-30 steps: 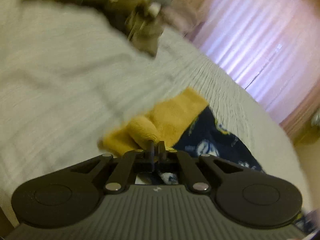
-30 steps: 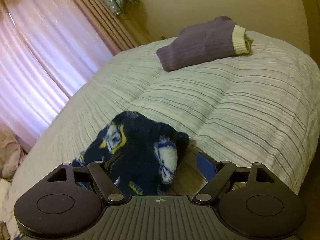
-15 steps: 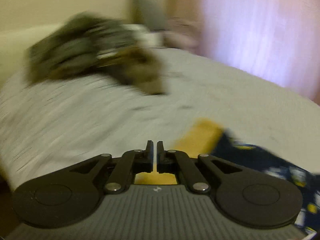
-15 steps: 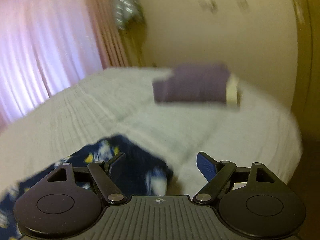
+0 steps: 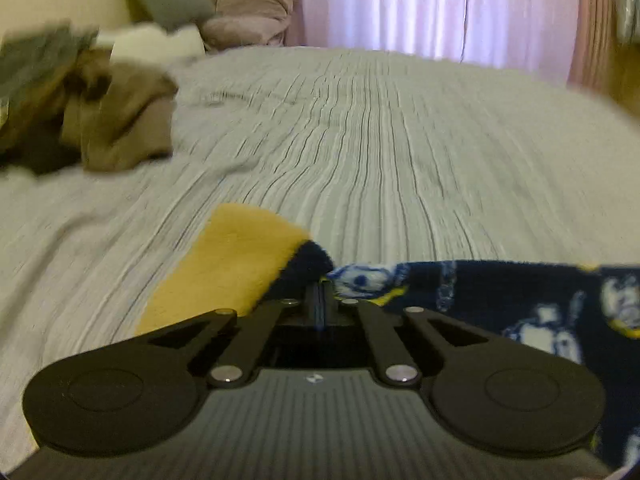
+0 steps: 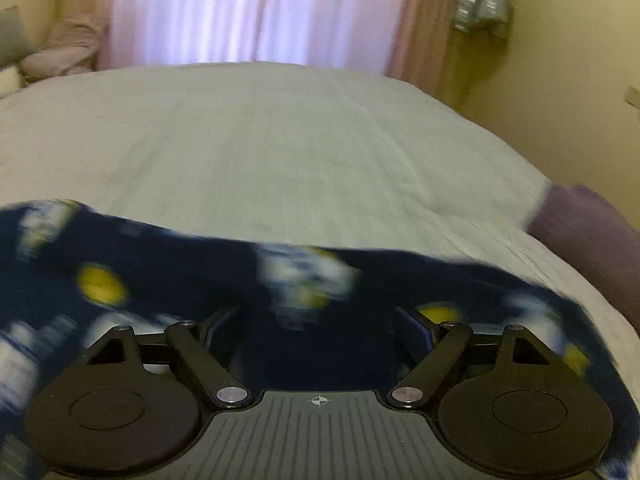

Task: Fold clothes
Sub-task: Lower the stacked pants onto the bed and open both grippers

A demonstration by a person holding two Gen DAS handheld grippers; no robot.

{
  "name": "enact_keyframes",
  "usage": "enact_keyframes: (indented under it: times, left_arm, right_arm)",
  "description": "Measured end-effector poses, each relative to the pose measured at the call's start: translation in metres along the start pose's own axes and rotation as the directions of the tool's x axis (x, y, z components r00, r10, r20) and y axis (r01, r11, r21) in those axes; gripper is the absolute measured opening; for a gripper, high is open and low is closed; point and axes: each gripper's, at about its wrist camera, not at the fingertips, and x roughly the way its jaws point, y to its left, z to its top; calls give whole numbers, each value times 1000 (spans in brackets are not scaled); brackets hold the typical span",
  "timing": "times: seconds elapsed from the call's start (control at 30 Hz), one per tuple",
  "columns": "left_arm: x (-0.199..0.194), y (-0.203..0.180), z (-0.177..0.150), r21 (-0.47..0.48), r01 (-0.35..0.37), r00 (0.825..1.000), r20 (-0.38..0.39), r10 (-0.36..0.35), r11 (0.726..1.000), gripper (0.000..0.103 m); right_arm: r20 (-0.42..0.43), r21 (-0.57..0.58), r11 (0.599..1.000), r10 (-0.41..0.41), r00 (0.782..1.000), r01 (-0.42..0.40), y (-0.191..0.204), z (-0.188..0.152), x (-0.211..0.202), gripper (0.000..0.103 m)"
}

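Left hand-held gripper [image 5: 322, 294] view only: fleece garment's [image 5: 500, 300] yellow cuff [image 5: 236, 256].

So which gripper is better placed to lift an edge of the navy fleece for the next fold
Left. The left gripper is shut on the navy fleece right beside its yellow cuff. The right gripper is open, with fleece between its fingers but not clamped.
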Motion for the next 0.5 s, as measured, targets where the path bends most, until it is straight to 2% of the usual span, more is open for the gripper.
enact_keyframes:
  times: [0.03, 0.13, 0.17, 0.27, 0.37, 0.43, 0.5]
  left_arm:
    - [-7, 9, 0, -27, 13, 1000, 0, -13, 1000, 3]
    - [-41, 7, 0, -38, -37, 999, 29, 38, 999, 4]
    - [-53, 4, 0, -44, -47, 998, 39, 49, 998, 13]
    - [-88, -24, -12, -49, 19, 999, 49, -17, 999, 18]
    - [-119, -56, -45, 11, 57, 998, 17, -58, 998, 24]
    - [-123, -70, -70, 34, 25, 999, -39, -23, 999, 25]
    - [-136, -74, -84, 19, 3, 998, -62, -2, 1000, 25]
  right_arm:
    - [-13, -11, 1000, -10, 1000, 10, -2, -2, 6, 82]
    - [-39, -22, 1000, -23, 999, 22, 1, -13, 4, 82]
    - [-45, -19, 1000, -21, 999, 20, 5, -18, -3, 82]
    - [-61, -8, 1000, -14, 998, 13, 18, -34, -26, 82]
    - [-76, 2, 1000, -6, 997, 6, 30, -50, -49, 82]
    - [-87, 10, 1000, -1, 996, 2, 39, -61, -65, 82]
    - [-97, 17, 1000, 4, 995, -2, 47, -72, -80, 82]
